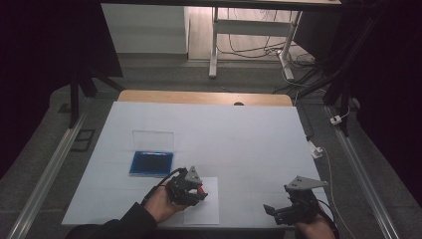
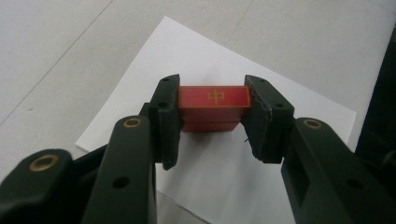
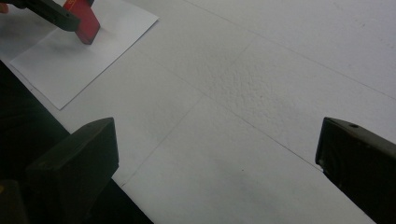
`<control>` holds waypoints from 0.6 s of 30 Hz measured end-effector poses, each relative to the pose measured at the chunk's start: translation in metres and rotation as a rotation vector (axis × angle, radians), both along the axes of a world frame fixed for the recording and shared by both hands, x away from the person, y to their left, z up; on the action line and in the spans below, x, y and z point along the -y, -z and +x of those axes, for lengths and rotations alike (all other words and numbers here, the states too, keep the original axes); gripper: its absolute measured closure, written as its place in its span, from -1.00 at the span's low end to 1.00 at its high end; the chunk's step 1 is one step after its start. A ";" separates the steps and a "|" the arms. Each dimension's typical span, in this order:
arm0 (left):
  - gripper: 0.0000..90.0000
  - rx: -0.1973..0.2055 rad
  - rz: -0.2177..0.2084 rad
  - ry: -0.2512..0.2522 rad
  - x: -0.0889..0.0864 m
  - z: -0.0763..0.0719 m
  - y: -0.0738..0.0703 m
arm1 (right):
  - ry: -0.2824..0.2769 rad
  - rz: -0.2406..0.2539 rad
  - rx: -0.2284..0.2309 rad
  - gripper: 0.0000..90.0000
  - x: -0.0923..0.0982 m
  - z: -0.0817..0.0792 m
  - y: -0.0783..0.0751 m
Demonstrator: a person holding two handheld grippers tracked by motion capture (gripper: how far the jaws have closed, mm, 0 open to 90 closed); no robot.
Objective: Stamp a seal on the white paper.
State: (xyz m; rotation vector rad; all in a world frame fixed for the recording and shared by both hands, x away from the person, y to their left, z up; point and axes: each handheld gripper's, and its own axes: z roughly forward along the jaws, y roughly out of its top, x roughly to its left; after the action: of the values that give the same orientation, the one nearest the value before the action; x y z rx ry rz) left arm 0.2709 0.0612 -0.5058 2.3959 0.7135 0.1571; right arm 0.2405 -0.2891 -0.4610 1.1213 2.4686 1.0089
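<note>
Red block [image 2: 213,103] w/ gold character on top, clamped in left claw [image 2: 212,121].

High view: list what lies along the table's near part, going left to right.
Flat blue tray → left gripper clamping a red block over a white paper sheet → right gripper, open.

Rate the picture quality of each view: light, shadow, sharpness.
High view: dim, the surroundings nearly black, the table evenly lit, fine detail soft. Left gripper view: brighter, the red block and its gold mark sharp between the left tool pads, the nearest black parts blurred. Right gripper view: the table texture crisp mid-frame, the right tool parts dark and soft, a faint shadow under the block on the paper.
</note>
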 end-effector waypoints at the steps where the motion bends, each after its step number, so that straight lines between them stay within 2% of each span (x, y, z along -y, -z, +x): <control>1: 0.30 0.008 0.010 0.004 0.000 -0.001 0.000 | 0.003 0.003 -0.001 -1.00 0.000 0.000 0.000; 11: 0.30 0.020 0.029 0.029 0.001 0.000 -0.002 | 0.002 0.004 0.001 -1.00 0.000 0.000 0.000; 18: 0.29 0.019 0.026 0.040 0.000 0.002 -0.003 | 0.000 0.004 0.003 -1.00 0.000 0.000 0.000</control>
State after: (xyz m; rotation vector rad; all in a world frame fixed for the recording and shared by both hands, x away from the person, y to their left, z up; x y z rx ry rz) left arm 0.2726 0.0607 -0.5028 2.4280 0.6578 0.1735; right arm 0.2402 -0.2892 -0.4609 1.1207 2.4649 1.0154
